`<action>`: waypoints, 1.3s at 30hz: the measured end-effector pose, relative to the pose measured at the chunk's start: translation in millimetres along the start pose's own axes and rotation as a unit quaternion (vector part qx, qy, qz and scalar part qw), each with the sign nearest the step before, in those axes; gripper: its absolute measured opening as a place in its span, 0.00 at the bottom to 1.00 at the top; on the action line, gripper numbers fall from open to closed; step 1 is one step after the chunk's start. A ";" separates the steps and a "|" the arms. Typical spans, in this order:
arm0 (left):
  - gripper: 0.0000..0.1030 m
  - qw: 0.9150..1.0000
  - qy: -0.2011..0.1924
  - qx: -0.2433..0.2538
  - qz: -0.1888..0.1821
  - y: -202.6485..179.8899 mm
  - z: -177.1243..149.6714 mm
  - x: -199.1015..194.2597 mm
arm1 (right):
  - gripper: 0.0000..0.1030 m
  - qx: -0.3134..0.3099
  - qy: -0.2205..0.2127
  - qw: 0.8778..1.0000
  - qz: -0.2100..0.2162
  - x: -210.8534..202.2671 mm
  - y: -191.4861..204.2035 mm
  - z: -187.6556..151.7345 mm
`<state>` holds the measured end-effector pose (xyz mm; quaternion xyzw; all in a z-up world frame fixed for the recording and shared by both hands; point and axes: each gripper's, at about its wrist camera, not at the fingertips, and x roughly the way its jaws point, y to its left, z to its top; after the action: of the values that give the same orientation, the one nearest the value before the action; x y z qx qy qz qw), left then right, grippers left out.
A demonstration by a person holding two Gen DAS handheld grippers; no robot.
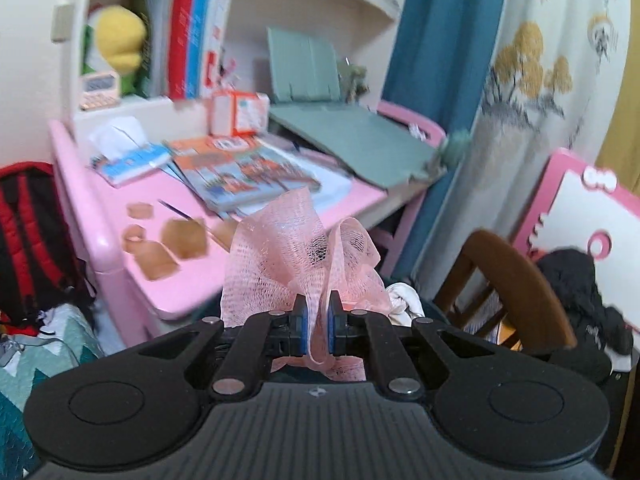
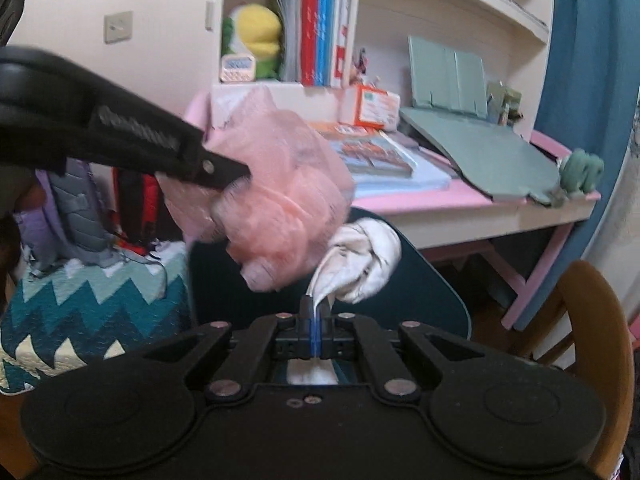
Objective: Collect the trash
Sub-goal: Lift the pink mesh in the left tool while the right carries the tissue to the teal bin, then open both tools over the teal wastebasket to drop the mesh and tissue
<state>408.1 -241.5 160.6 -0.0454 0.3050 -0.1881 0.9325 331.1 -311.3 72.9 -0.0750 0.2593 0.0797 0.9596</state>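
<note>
Pink mesh netting (image 1: 300,256) bunches between my left gripper's (image 1: 318,332) pinching blue pads, held above the dark teal bin (image 2: 432,280). My right gripper (image 2: 316,320) clamps crumpled white paper (image 2: 360,260) over that bin.

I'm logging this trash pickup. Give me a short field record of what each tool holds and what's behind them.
left tool: shut on pink mesh netting
right tool: shut on crumpled white tissue
relation: the netting hangs just left of the tissue in the right wrist view
background: pink desk with books
</note>
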 end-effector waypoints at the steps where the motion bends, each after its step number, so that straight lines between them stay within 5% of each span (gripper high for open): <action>1: 0.08 1.000 0.007 0.002 -0.001 -1.5 -1.0 8.5 | 0.01 0.002 0.005 1.000 -0.001 5.9 -2.0 0.6; 12: 0.09 0.995 0.097 0.011 0.031 9.3 -29.6 81.2 | 0.02 0.002 0.057 0.998 0.008 50.1 -7.8 -6.0; 22: 0.13 0.992 0.124 0.018 0.026 13.6 -42.5 94.2 | 0.22 0.017 0.079 0.997 0.014 66.5 -14.0 -9.3; 34: 0.32 0.994 0.103 0.010 0.022 12.9 -36.4 66.2 | 0.37 0.016 0.067 0.998 0.012 43.9 -8.2 -5.9; 36: 0.52 0.995 0.094 0.012 0.024 12.5 -35.2 56.9 | 0.37 0.015 0.061 0.998 0.011 34.3 -6.5 -4.4; 39: 0.62 0.997 0.073 0.017 0.031 10.7 -34.3 39.0 | 0.39 0.012 0.053 0.998 0.009 21.0 -3.8 -3.0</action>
<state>420.5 -245.4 109.2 -0.0065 0.3699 -0.1668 0.9139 348.3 -313.1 60.0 -0.0657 0.3116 0.0815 0.9444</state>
